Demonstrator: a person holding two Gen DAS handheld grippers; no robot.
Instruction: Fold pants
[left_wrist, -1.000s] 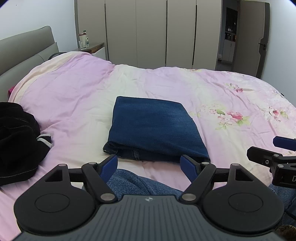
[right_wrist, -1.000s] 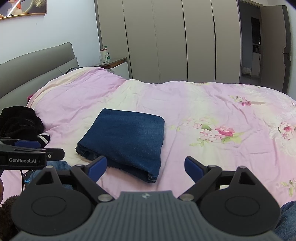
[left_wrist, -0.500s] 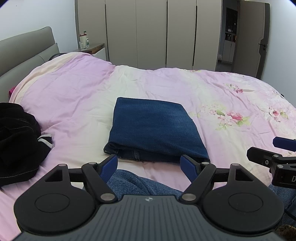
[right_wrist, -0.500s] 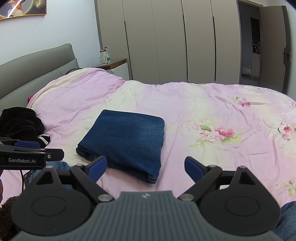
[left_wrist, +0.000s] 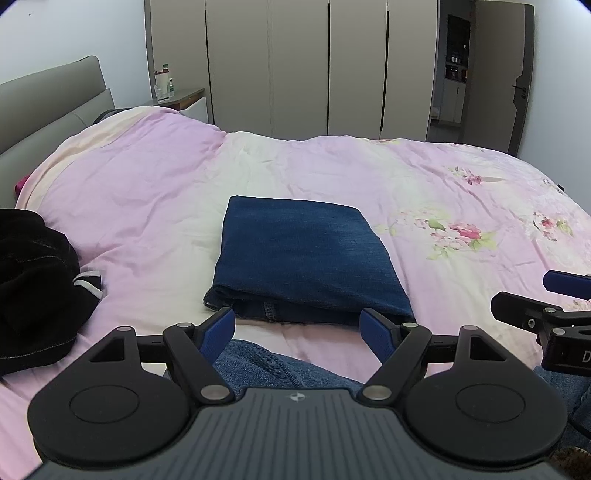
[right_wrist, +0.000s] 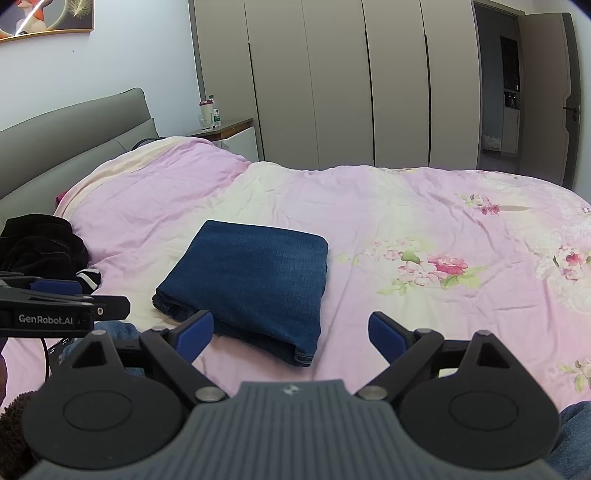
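Nothing moved: pants (left_wrist: 306, 258) folded (task apparently done); left gripper (left_wrist: 297, 326), right gripper (right_wrist: 291, 330) wide apart, empty; withdraw next.

The folded pants (left_wrist: 306, 258) are lying on the bed (left_wrist: 461, 192), near its front edge. A heap of clothes (left_wrist: 33, 288) is sitting to their left, well apart, by the headboard (left_wrist: 48, 99). A nightstand (right_wrist: 229, 129) is standing behind the bed's far left corner, and wardrobes (right_wrist: 332, 81) are lining the wall behind.

pink bed (left_wrist: 147, 206): folded jeans (left_wrist: 306, 258), black clothes (left_wrist: 33, 280).
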